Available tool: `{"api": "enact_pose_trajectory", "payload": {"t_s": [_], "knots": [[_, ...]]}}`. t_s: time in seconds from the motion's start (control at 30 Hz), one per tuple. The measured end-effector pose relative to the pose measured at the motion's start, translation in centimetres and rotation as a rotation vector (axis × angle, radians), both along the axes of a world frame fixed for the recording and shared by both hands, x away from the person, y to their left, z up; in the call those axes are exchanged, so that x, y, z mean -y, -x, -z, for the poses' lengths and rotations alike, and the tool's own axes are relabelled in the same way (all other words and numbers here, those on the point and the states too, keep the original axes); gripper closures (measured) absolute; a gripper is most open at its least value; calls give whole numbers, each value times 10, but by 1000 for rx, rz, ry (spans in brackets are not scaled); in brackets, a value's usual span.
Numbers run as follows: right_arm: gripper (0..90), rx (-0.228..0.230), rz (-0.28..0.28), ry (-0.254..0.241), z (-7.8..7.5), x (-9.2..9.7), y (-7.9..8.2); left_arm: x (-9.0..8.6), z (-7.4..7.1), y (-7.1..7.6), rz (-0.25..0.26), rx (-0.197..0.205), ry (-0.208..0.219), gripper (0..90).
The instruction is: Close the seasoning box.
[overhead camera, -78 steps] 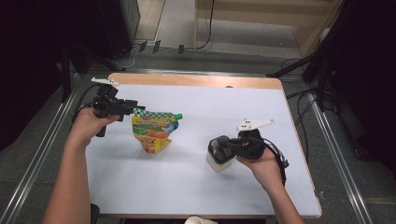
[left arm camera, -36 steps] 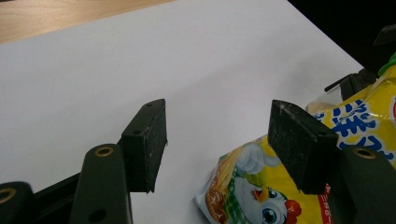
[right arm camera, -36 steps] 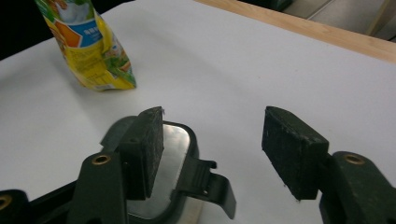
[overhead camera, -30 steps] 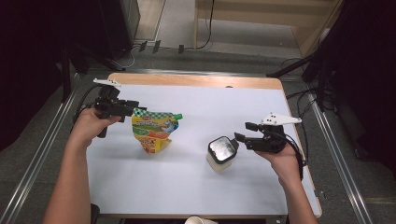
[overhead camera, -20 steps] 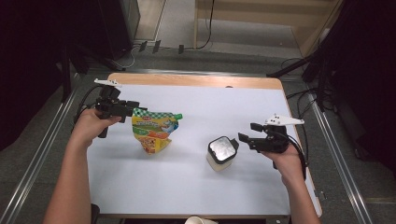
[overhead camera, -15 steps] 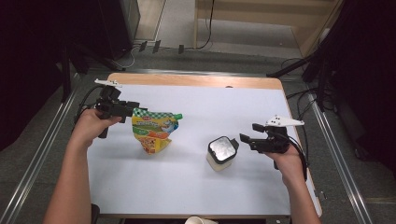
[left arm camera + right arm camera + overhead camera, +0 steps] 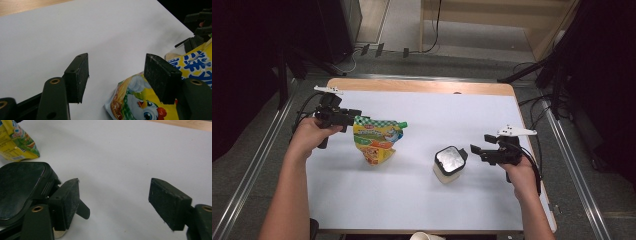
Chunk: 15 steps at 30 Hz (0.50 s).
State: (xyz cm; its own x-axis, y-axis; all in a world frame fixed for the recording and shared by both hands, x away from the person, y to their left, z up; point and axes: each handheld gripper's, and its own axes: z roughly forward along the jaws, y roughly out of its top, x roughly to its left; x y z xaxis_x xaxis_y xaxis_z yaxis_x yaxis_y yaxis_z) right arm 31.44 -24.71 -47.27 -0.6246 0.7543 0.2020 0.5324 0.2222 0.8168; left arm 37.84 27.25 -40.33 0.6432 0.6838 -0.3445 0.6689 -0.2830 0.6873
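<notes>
1. The white plastic container with a black lid (image 7: 448, 164) stands on the white surface (image 7: 422, 200), just off the right tool (image 7: 475, 150); its jaws, just opening, hold nothing.
2. The yellow-green snack pouch (image 7: 377, 139) stands beside the left tool (image 7: 353, 116), jaws wide, gripping nothing; likely next.
3. Both forearms reach in, tools level, facing inward.

Left gripper (image 7: 116, 77) jaws stand apart over the white table (image 7: 75, 32), yellow pouch (image 7: 140, 100) beside the right one

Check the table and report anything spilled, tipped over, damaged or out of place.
Nothing stands out. The yellow snack pouch lies on the white table with no spill that I can see. The container with the black lid stands upright, lid on. Both the left hand-held gripper and the right hand-held gripper are open and hold nothing.
</notes>
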Motion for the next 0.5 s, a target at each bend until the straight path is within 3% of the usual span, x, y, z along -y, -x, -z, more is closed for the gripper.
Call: {"api": "enact_pose_trajectory", "payload": {"t_s": [0.37, 0.5], "knots": [[249, -11, -13, 23, 3, -5, 0, -2, 0, 0, -9, 14, 3, 369], [250, -17, -14, 37, 5, -6, -1, -4, 1, -1, 23, 46, 6, 347]]}}
